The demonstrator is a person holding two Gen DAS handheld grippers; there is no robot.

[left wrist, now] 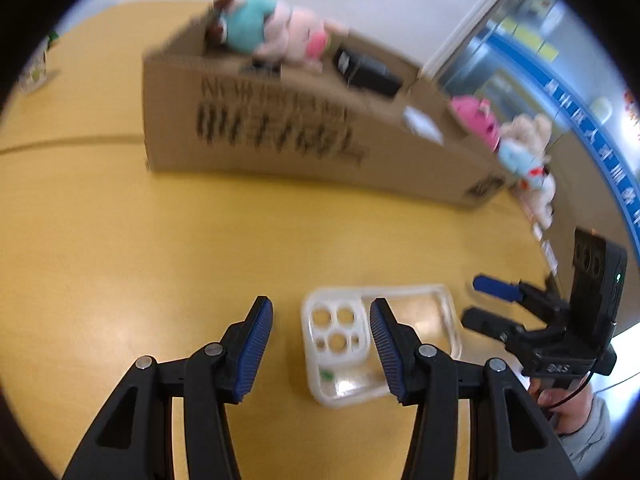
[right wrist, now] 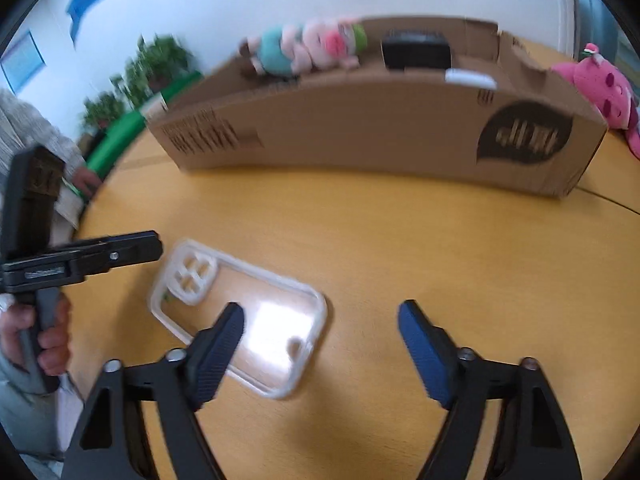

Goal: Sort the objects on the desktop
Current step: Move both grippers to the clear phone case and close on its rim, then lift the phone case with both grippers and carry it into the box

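- Clear plastic, with a white camera-hole block at one end: the phone case (left wrist: pixel 380 344) lies flat on the yellow wooden table (left wrist: pixel 160 240), on the near side of the cardboard box (left wrist: pixel 280 128) and well apart from it.
- My left gripper (left wrist: pixel 322 340) hangs over the case with its jaws parted and nothing clamped; in my left wrist view its right pad sits in front of the case's middle, while the left pad is off the case over bare table.
- My right gripper (right wrist: pixel 320 336) is also released, its jaws spread wide; the left pad overlaps the case's near edge in my right wrist view, the right pad stands over bare wood. I cannot tell whether any pad touches the case.
- The box stands further back on the table, with a plush pig (right wrist: pixel 316 46) in a teal shirt lying on its top edge, and a black device (right wrist: pixel 416 52) and a white item (right wrist: pixel 470 78) inside.
- A pink plush toy (right wrist: pixel 600 88) lies beside the box's right end.
- Green potted plants (right wrist: pixel 156 64) stand beyond the box's left end.
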